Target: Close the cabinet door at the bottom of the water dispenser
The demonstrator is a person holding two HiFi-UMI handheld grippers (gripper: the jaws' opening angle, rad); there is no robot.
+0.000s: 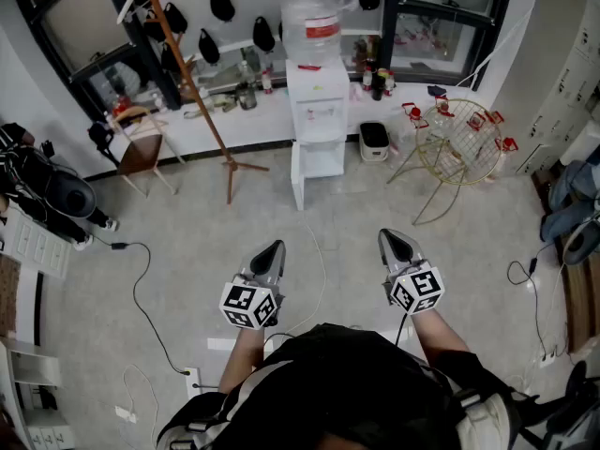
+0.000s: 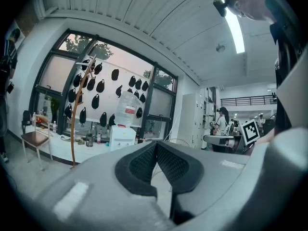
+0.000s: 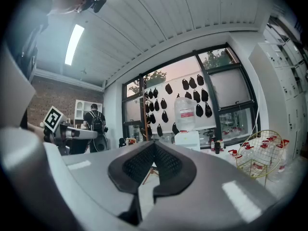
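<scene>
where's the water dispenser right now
Head view, top centre: the water dispenser stands by the window ledge, coat stand to its left, wire rack to its right.

Cabinet door [image 1: 297, 182] open; left gripper [image 1: 271, 253], right gripper [image 1: 397, 244] far off.

There is one water dispenser [image 1: 317, 111] at the far wall, with one bottle [image 1: 312, 17] on top and one open door [image 1: 297, 181] at its base. Left of it stand one coat stand [image 1: 200, 92] and one chair [image 1: 141, 150]. Right of it are one white appliance [image 1: 374, 140] and one wire rack [image 1: 459, 153]. Near are two grippers, the left gripper [image 1: 275, 248] and the right gripper [image 1: 394, 237], each with one marker cube [image 1: 249, 305]. There are more than ten black caps [image 1: 222, 3] on the far window, but their exact number cannot be told.
</scene>
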